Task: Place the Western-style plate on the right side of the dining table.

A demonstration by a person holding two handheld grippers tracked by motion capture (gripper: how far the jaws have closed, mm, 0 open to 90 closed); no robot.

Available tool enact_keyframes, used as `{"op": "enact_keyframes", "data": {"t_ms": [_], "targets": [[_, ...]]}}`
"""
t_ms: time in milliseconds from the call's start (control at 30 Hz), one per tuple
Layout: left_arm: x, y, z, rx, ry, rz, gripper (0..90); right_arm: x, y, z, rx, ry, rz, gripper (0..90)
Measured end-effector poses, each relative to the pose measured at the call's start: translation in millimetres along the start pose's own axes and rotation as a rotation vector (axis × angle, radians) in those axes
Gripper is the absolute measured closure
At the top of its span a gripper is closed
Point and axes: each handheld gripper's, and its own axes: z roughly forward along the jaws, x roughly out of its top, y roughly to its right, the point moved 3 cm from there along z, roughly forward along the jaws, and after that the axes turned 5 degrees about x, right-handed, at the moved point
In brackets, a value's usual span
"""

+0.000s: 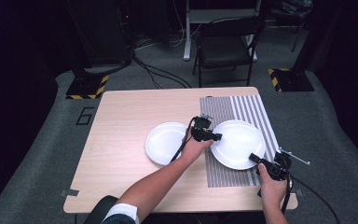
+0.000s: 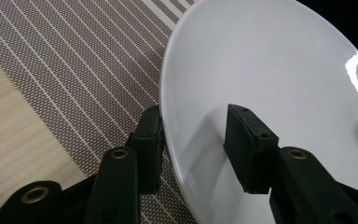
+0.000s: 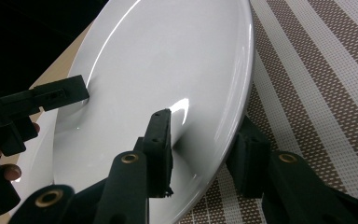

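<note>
A white plate [image 1: 237,142] [image 2: 261,60] [image 3: 168,56] sits over the striped placemat [image 1: 242,107] [image 2: 84,70] [image 3: 317,79] on the right of the wooden table [image 1: 121,121]. My left gripper [image 1: 218,137] [image 2: 198,140] is shut on the plate's left rim, one jaw under it and one on the inner face. At the near right rim, my right gripper [image 1: 253,157] [image 3: 204,147] is shut on the plate the same way. The right gripper view shows the left gripper [image 3: 70,93] at the far rim. The plate looks slightly tilted there.
A second white plate [image 1: 165,142] lies on bare wood just left of the left hand. A dark folding chair [image 1: 226,46] stands beyond the table's far edge. Cables trail from both grippers toward the near edge.
</note>
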Motion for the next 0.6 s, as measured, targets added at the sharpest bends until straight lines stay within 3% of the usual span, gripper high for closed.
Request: {"op": "enact_keyframes", "data": {"t_ms": [233, 467, 600], "targets": [[2.6, -1.6, 4.8, -0.006, 0.002, -0.010, 57.9, 4.0, 1.1, 2.0, -0.004, 0.005, 0.014, 63.3], [3.7, -4.4, 11.1, -0.006, -0.003, -0.030, 57.9, 8.9, 3.9, 6.3, -0.023, -0.012, -0.021, 63.3], [2.9, -5.1, 14.7, -0.007, -0.008, -0.033, 57.9, 10.9, 6.7, 7.8, -0.015, -0.011, -0.007, 63.4]]}}
